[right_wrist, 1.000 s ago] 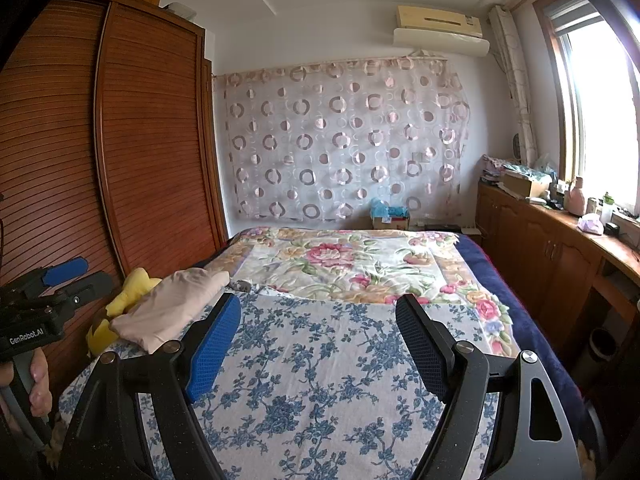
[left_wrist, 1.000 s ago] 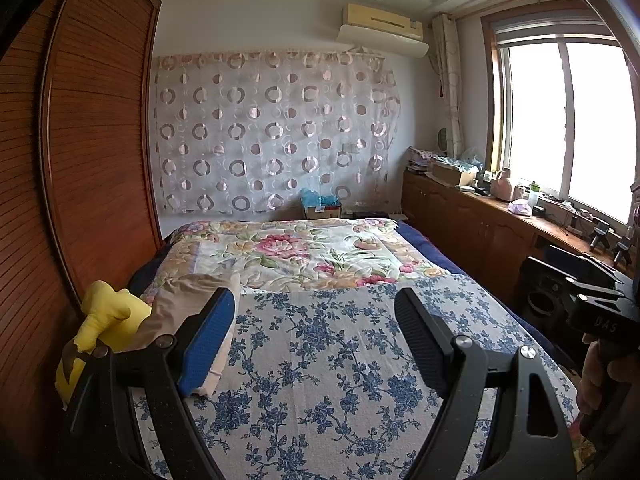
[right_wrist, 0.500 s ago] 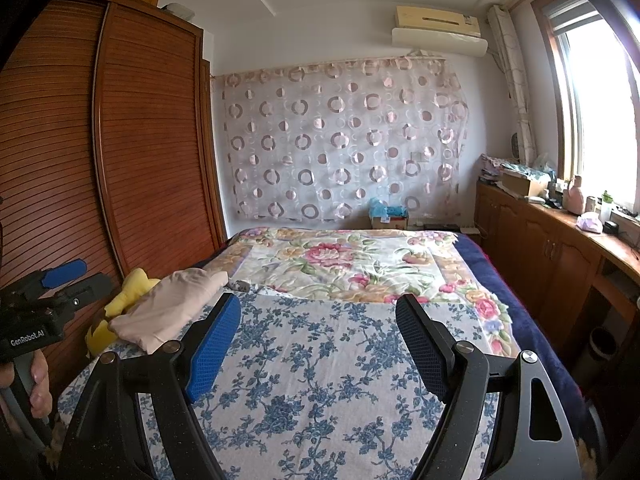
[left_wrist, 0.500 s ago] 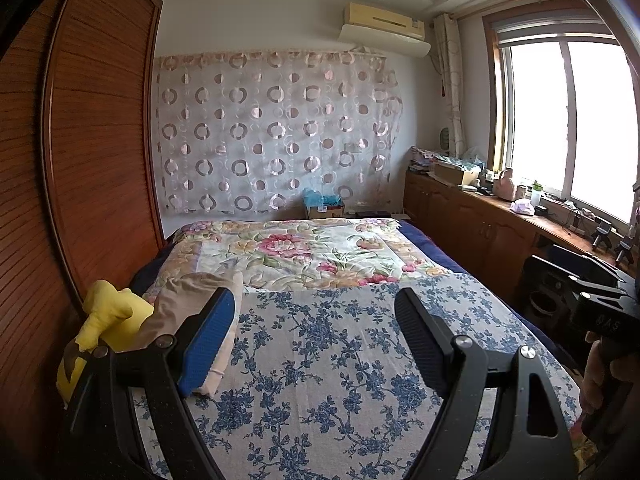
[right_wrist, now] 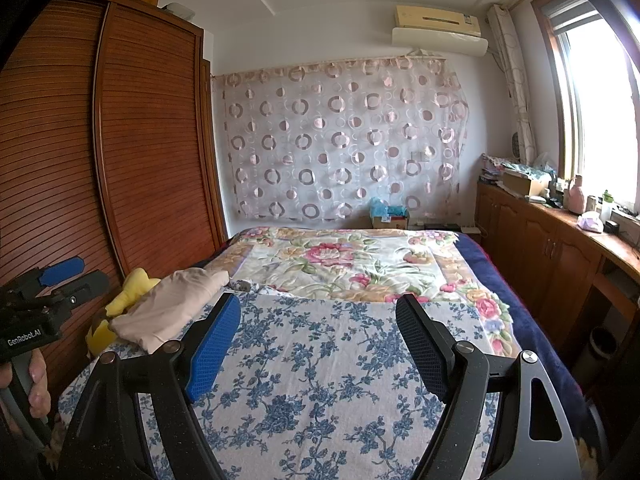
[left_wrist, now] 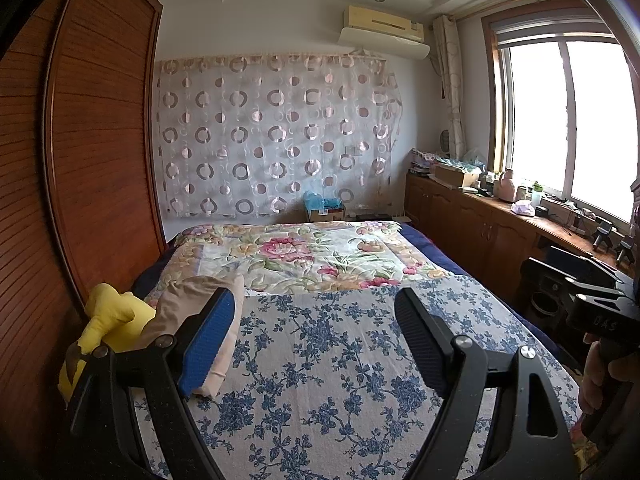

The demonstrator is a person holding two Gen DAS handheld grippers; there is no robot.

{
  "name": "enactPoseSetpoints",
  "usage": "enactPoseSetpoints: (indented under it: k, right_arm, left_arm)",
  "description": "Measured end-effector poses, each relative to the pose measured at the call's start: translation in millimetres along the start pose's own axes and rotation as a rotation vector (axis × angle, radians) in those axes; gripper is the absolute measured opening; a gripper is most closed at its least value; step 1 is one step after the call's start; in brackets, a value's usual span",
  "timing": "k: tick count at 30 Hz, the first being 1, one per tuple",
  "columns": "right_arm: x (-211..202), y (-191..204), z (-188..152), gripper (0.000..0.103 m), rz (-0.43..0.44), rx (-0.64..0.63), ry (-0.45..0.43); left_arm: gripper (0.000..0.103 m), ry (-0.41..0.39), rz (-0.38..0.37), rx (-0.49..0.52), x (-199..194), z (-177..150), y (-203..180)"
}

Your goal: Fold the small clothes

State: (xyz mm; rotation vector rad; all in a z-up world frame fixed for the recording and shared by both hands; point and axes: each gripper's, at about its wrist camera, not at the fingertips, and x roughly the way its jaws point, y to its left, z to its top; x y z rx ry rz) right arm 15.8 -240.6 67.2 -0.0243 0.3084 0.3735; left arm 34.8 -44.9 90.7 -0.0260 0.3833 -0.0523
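Here: both jaws wide, empty | beige garment (right_wrist: 172,304) against yellow plush (right_wrist: 132,288), bed's (right_wrist: 340,380) left

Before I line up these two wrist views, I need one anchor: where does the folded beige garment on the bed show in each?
Left wrist view: the folded beige garment lies at lower left, partly behind the left gripper's blue pad.
Right wrist view: it sits at left of centre, in full view near the bed's edge, left of the right gripper.
Shared landmark: the yellow plush toy, directly to the garment's left in both.
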Motion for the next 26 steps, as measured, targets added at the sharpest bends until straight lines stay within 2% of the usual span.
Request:
enactPoseSetpoints:
  k: [26]
  right_arm:
    - [0.6, 1.3, -2.0, 0.082, -0.002, 0.000, -0.002]
  left_arm:
    - [0.083, -0.005, 0.001, 0.003, 0.1, -3.1, 0.3]
